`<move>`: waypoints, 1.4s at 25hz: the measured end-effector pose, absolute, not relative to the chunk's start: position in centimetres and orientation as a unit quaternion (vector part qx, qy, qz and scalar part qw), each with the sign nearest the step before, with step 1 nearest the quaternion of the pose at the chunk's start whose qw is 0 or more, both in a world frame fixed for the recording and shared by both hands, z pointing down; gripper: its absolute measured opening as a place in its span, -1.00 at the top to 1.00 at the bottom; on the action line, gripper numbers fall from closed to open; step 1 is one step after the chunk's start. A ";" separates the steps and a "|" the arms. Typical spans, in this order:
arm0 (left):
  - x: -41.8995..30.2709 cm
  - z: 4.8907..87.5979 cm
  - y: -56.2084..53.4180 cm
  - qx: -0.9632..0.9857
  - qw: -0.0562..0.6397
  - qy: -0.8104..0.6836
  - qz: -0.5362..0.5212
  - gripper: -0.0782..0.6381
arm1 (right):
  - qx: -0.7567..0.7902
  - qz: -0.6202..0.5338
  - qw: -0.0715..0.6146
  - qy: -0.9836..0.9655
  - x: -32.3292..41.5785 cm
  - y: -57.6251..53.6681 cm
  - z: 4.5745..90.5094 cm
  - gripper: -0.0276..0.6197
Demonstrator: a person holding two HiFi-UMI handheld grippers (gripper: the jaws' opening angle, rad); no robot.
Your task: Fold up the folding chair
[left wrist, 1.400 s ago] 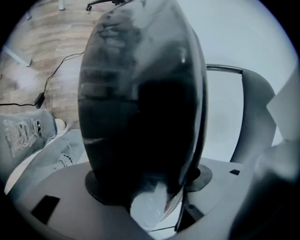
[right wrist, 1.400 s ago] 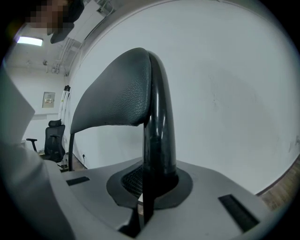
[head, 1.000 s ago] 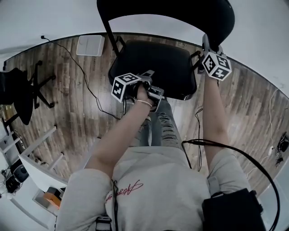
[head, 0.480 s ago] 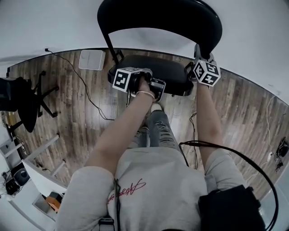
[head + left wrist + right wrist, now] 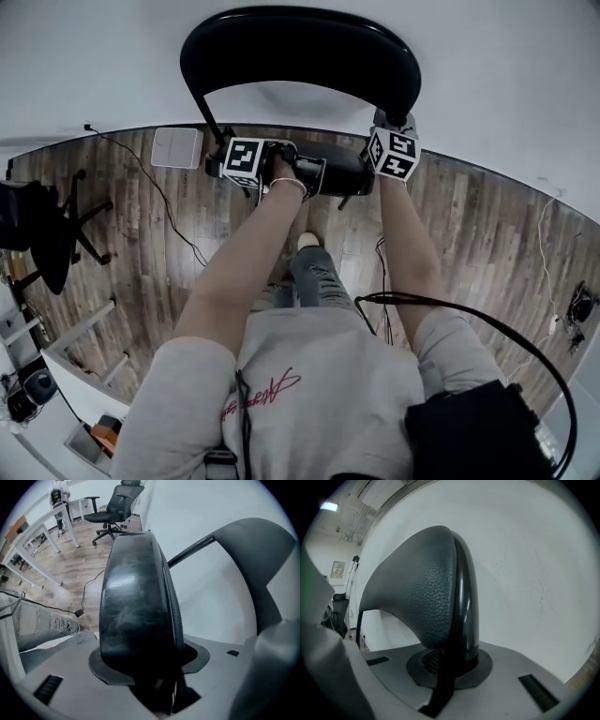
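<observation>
The black folding chair stands against the white wall, its curved backrest (image 5: 300,52) at the top of the head view. Its seat (image 5: 342,171) is tipped up and looks like a thin edge-on strip. My left gripper (image 5: 319,174) points steeply down and is shut on the seat's front edge. In the left gripper view the seat (image 5: 133,606) rises from between the jaws of the left gripper (image 5: 154,667), with the backrest (image 5: 262,559) at the right. My right gripper (image 5: 389,122) is shut on the backrest's right end; the padded backrest (image 5: 426,588) fills the right gripper (image 5: 445,667).
A black office chair (image 5: 42,220) stands at the left beside a white desk (image 5: 42,527). A white box (image 5: 176,147) and a cable (image 5: 178,206) lie on the wood floor. The person's shoe (image 5: 307,242) is just below the seat. The wall is right behind the chair.
The seat has swung up from nearly flat to edge-on, closer to the backrest. Both grippers have moved up and away with the chair, the left one farther.
</observation>
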State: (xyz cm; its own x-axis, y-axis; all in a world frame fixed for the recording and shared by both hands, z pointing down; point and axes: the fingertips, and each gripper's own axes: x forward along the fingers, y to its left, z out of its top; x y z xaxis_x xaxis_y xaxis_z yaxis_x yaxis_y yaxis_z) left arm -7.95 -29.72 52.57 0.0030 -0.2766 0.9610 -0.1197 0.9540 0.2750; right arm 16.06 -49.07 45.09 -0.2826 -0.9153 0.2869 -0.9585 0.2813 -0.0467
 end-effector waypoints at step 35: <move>-7.4 49.2 -37.7 0.270 0.637 -0.716 -0.090 0.22 | 0.451 0.186 0.227 -0.843 15.5 -48.2 45.4 0.87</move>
